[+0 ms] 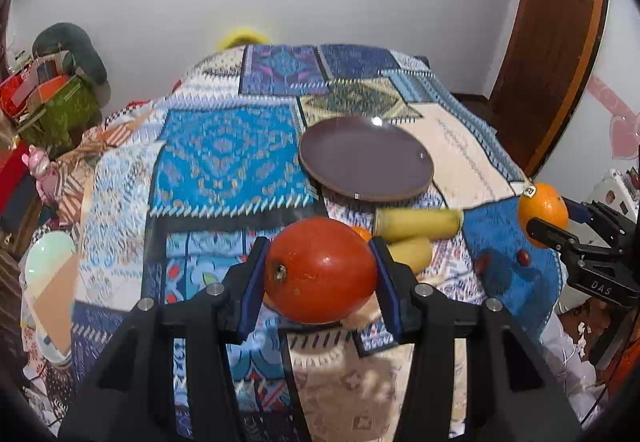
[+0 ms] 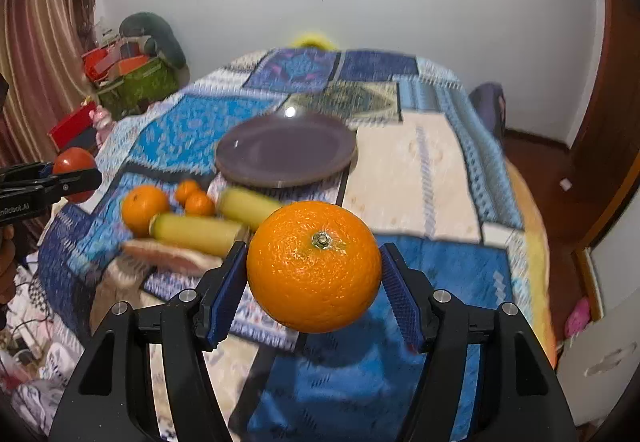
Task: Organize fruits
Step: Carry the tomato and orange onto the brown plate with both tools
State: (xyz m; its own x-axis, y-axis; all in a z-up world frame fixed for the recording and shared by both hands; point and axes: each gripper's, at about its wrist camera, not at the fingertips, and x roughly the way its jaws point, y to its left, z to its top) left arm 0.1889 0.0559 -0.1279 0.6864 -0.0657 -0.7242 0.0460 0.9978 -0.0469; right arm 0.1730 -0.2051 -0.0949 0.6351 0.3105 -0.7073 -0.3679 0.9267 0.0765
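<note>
Fruit is clamped in both grippers at once: the left gripper (image 1: 320, 266) has its jaws closed on a red tomato-like fruit (image 1: 320, 270), and the right gripper (image 2: 314, 282) has its jaws closed on a large orange (image 2: 314, 266), both held clear above the patterned cloth (image 1: 224, 158). Ahead of both sets of jaws, a little beyond the loose fruit, lies the dark plate (image 2: 286, 150), bare, which I judge to be where the fruit goes.

Slipping is the main risk. Each fruit is round and smooth, pinched only at its two sides, so a quick swing or a slack squeeze could let it roll out forward; the red one looks soft and may bruise if pinched harder. In the right view the orange seems barely touched by the right-hand pad, so that hold may be the weaker one, though I cannot be sure.

Below and ahead of the left jaws sit two yellow bananas (image 2: 200, 232), a second orange (image 2: 144, 208), two small tangerines (image 2: 194, 198) and a pale pinkish slice (image 2: 172, 258); a low pass would knock these. Two small dark red fruits (image 1: 502, 260) lie to the right of the left jaws, between the two grippers.

Room is best above the plate and over the cream patch to its right. The cloth falls away at the near and right edges, so a dropped fruit could roll off
</note>
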